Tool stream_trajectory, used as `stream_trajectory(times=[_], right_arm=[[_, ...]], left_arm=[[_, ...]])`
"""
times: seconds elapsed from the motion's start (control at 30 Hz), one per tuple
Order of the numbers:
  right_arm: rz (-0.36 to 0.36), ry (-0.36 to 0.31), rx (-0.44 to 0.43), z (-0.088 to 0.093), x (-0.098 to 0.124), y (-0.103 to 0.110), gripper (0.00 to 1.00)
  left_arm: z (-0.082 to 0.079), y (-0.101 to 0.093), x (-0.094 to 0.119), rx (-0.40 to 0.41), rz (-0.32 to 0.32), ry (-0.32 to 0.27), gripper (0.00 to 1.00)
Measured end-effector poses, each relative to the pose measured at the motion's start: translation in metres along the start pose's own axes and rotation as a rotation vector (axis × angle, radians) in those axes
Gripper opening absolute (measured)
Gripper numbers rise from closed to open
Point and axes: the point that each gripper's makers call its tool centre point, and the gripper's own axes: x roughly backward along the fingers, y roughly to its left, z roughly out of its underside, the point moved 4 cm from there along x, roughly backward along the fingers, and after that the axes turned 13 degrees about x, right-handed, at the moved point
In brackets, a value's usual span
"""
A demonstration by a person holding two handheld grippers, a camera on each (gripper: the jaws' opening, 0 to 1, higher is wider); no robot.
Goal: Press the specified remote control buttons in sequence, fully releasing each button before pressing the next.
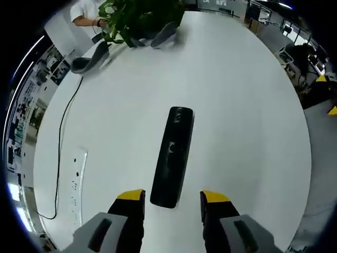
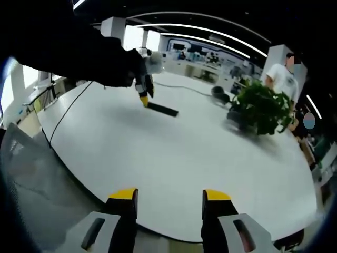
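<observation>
The remote (image 1: 172, 156) lies on the table (image 1: 247, 105) — its near end between the spread, empty left claw (image 1: 172, 204).

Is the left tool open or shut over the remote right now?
Open. In the left gripper view, the left tool has its yellow-tipped jaws spread apart, flanking the near end of the black remote on the white table.

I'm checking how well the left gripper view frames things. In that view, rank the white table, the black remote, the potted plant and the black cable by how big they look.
1. white table
2. potted plant, partly cut off at the top
3. black remote, close to the plant in apparent size, and nearer the camera
4. black cable, long but very thin
</observation>
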Motion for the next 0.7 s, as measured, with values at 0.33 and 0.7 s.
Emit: stream_trajectory(times=[0.33, 0.7], right_arm=[[-0.001, 0.021, 0.003, 0.003, -0.002, 0.0, 0.45], [0.003, 0.018, 0.002, 0.002, -0.001, 0.0, 0.44]], left_arm=[[0.004, 0.008, -0.02, -0.017, 0.025, 0.072, 0.39], [0.003, 0.011, -0.02, 0.036, 0.056, 0.066, 0.35]])
